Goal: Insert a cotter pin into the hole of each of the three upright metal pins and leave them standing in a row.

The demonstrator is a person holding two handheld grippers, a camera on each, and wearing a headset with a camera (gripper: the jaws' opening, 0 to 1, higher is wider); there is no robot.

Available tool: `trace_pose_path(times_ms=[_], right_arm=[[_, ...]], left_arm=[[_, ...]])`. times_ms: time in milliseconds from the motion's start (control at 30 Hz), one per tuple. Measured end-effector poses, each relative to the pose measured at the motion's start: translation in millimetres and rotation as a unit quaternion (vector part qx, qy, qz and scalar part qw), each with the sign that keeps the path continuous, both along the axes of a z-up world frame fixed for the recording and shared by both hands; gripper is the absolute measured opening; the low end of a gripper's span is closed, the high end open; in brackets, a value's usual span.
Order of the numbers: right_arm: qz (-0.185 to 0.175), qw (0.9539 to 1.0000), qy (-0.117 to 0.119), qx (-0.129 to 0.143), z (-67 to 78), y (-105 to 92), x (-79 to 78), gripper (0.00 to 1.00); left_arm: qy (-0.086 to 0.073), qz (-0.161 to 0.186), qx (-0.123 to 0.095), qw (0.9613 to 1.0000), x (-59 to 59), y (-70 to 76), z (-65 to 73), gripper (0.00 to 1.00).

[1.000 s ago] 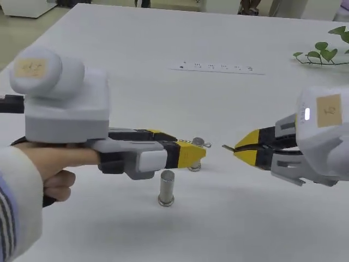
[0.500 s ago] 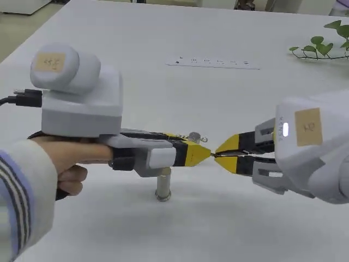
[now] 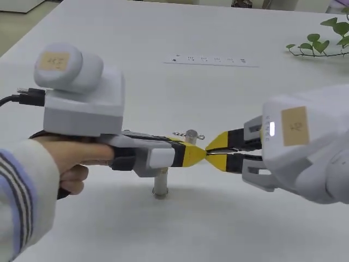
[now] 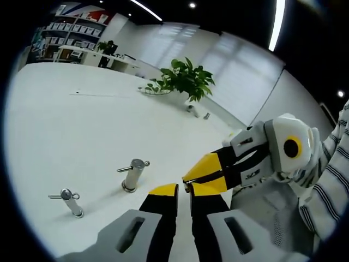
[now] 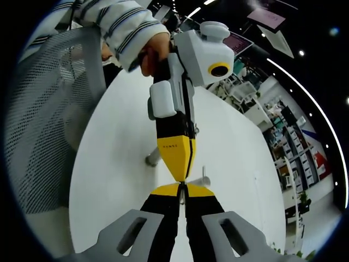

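Pin half hidden under left tool, plant far behind.

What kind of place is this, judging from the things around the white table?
Probably an open-plan office or lab: a large white table, a potted green plant, shelves along the far wall, and a mesh office chair.

A power strip lies on the white table, a leafy green plant at its far right, a mesh chair beside it.
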State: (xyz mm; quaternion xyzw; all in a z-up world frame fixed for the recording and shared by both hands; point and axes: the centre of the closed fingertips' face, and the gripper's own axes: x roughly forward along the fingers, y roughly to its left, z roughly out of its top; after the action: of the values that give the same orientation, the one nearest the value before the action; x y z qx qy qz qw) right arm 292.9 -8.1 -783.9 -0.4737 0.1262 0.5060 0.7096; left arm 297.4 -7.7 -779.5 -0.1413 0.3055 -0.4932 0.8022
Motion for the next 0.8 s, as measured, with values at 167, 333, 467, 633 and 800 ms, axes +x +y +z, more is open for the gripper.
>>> trace_pose_path(times_ms=[167, 333, 467, 633, 800], right_arm=[[0.0, 1.0, 0.0, 0.0, -0.2, 1.3, -0.2, 0.03], [0.001, 1.0, 0.0, 0.003, 0.7, 2.9, -0.5, 0.03], [0.001, 1.0, 0.0, 0.004, 1.1, 3.9, -0.6, 0.03], [0.002, 1.0, -0.001, 0.005, 3.0, 4.8, -0.3, 0.03], [0.001, 1.0, 0.003, 0.008, 3.1, 5.1, -0.7, 0.03]], left_arm=[[-0.001, -0.003, 0.002, 1.0, -1.0, -0.1, -0.9, 0.04], [-0.023, -0.019, 0.011, 0.9995, -3.3, 0.7, 0.9, 0.02], [-0.023, -0.017, 0.009, 0.9995, -2.2, 1.8, 2.0, 0.02], [-0.016, -0.012, 0.004, 0.9998, -1.4, 2.5, 3.4, 0.01], [-0.009, -0.01, 0.006, 0.9999, -1.8, 2.9, 3.2, 0.01]])
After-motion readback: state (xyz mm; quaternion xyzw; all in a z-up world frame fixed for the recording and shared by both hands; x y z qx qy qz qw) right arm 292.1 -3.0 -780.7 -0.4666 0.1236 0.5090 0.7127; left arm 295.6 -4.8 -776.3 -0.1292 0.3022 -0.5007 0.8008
